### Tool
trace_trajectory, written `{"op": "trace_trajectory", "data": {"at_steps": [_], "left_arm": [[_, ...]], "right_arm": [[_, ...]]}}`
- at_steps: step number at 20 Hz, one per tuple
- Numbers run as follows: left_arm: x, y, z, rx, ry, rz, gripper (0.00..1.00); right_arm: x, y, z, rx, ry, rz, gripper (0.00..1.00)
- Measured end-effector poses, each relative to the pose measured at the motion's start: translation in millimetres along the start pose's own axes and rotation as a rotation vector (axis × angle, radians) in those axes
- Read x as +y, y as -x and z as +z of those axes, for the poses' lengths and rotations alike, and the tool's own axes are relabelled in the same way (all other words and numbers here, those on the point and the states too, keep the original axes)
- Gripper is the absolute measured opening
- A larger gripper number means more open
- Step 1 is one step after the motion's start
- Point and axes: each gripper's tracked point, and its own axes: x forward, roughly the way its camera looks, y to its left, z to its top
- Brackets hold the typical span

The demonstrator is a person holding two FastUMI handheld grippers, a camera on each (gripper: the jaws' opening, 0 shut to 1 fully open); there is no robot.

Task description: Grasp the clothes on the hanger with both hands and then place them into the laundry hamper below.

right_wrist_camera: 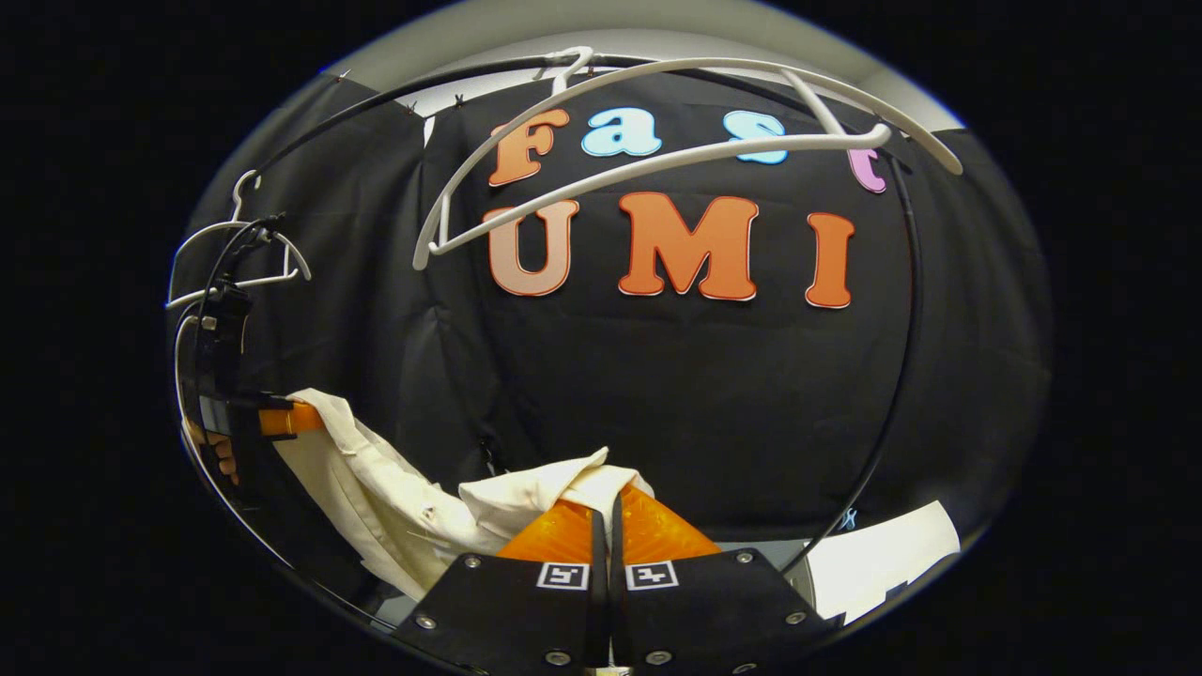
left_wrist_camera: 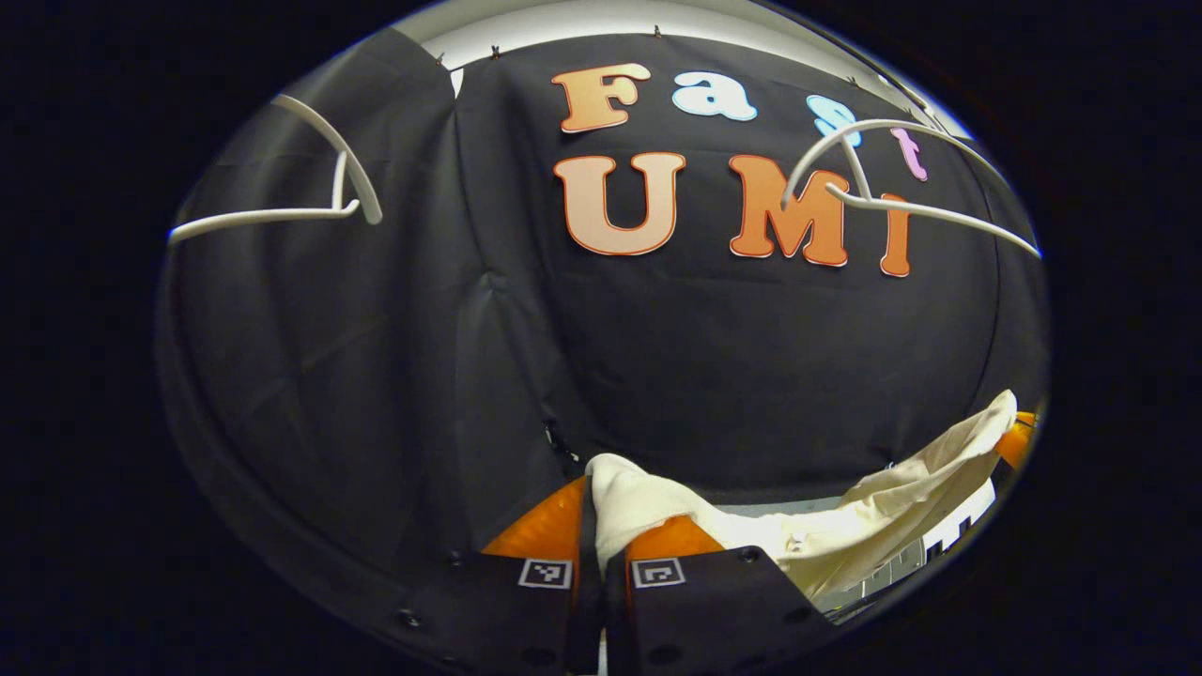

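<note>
A cream shirt (left_wrist_camera: 845, 526) stretches between my two grippers, off the hangers. In the left gripper view my left gripper (left_wrist_camera: 601, 488) is shut on one end of the shirt, its orange fingers (left_wrist_camera: 540, 526) pinching the cloth. The other end runs right to the right gripper (left_wrist_camera: 1019, 437) at the view's edge. In the right gripper view my right gripper (right_wrist_camera: 606, 502) is shut on a bunched part of the shirt (right_wrist_camera: 394, 498). From there the cloth runs left to the left gripper (right_wrist_camera: 282, 418), held by a hand (right_wrist_camera: 221, 455). A bare white hanger (right_wrist_camera: 657, 141) hangs above.
Two bare white hangers (left_wrist_camera: 282, 202) (left_wrist_camera: 892, 188) hang from a rail in the left gripper view. A second hanger (right_wrist_camera: 235, 253) and a thin black hoop (right_wrist_camera: 906, 357) show in the right gripper view. A white sheet (right_wrist_camera: 878, 559) lies at lower right.
</note>
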Motion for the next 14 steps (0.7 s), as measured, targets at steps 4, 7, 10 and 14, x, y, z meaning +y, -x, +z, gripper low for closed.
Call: {"op": "trace_trajectory", "data": {"at_steps": [4, 7, 10, 14], "left_arm": [[-25, -3, -12, 0.018, -0.004, -0.057, 0.1], [-54, -2, -12, 0.023, -0.013, -0.126, 0.1], [-81, 0, -7, 0.021, -0.005, -0.188, 0.09], [-109, 1, -11, 0.04, 0.019, -0.234, 0.09]], "right_arm": [[24, -12, -11, 0.021, 0.013, 0.036, 0.0], [37, -22, -17, 0.034, 0.014, 0.061, 0.0], [48, -33, -18, 0.044, 0.019, 0.079, 0.0], [50, -42, -27, 0.068, -0.007, 0.081, 0.0]]}}
